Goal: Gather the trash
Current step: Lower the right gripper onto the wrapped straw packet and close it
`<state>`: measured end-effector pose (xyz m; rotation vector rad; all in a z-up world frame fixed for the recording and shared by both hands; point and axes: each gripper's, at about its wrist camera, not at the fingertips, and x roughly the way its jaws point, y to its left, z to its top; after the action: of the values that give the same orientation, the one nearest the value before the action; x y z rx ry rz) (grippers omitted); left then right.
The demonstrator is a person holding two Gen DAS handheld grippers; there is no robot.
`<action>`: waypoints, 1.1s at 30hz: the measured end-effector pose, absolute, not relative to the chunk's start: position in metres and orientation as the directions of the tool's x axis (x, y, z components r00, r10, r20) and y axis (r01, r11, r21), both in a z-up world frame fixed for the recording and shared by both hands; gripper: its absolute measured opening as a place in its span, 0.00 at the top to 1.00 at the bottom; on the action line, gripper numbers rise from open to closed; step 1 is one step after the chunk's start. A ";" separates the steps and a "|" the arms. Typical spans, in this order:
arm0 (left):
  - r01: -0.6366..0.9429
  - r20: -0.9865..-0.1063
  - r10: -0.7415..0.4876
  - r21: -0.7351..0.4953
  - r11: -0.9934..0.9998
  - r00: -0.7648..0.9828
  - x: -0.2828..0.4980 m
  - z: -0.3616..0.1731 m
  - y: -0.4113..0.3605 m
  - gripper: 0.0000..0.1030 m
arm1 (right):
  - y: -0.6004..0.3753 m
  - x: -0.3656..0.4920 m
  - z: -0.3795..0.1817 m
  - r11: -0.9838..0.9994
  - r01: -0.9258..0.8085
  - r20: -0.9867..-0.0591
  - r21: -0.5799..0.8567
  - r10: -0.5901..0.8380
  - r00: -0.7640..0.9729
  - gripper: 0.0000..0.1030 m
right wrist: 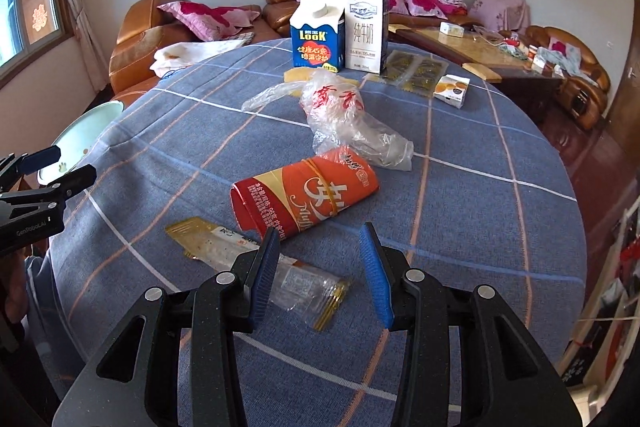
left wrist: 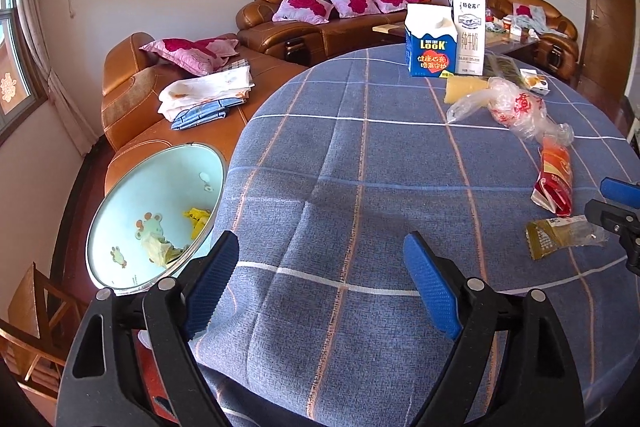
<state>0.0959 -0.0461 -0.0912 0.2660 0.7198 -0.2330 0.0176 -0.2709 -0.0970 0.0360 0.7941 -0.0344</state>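
Observation:
Trash lies on a blue checked tablecloth (right wrist: 460, 211): a clear and gold wrapper (right wrist: 256, 263), a crushed red carton (right wrist: 304, 197), a crumpled clear plastic bag (right wrist: 344, 115), a blue LOOK carton (right wrist: 318, 35) and a white milk carton (right wrist: 366, 27). My right gripper (right wrist: 320, 275) is open, just above the near end of the wrapper. My left gripper (left wrist: 320, 287) is open and empty over the table's left part. A pale blue bin (left wrist: 156, 211) with yellow scraps inside stands beside the table, to the left. The wrapper (left wrist: 560, 233) and red carton (left wrist: 554, 179) also show in the left wrist view.
A small white box (right wrist: 454, 89) and dark sachets (right wrist: 416, 69) lie behind the bag. A yellow packet (left wrist: 466, 89) lies by the cartons. Brown leather sofas (left wrist: 320, 15) with pink cushions ring the table. A coffee table (right wrist: 460, 47) stands at the back right.

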 end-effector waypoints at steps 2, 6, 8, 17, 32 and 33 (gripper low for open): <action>0.299 -0.675 -0.114 0.164 0.940 0.729 0.096 -0.092 -0.048 0.19 | -0.266 0.015 -0.097 1.000 0.008 -0.714 0.010 0.002 0.700 0.58; 0.296 -0.674 -0.106 0.174 0.939 0.731 0.096 -0.093 -0.050 0.19 | -0.261 0.015 -0.101 0.999 -0.033 -0.726 -0.015 0.012 0.687 0.58; 0.296 -0.676 -0.103 0.176 0.939 0.729 0.098 -0.093 -0.052 0.19 | -0.262 0.015 -0.100 0.999 -0.040 -0.729 0.003 0.030 0.684 0.58; 0.309 -0.678 -0.115 0.173 0.935 0.726 0.100 -0.092 -0.057 0.19 | -0.253 0.021 -0.109 0.992 -0.126 -0.771 0.017 0.093 0.630 0.58; 0.303 -0.662 -0.129 0.155 0.940 0.738 0.103 -0.079 -0.054 0.19 | -0.228 0.009 -0.104 0.971 -0.236 -0.758 -0.027 0.134 0.638 0.91; 0.302 -0.660 -0.130 0.153 0.941 0.740 0.104 -0.077 -0.053 0.19 | -0.226 0.008 -0.102 0.972 -0.233 -0.751 -0.022 0.138 0.646 0.91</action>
<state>0.1037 -0.0533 -0.0768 0.2584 0.7002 -0.2395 0.0079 -0.2264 -0.1022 -0.1203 0.8425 0.2120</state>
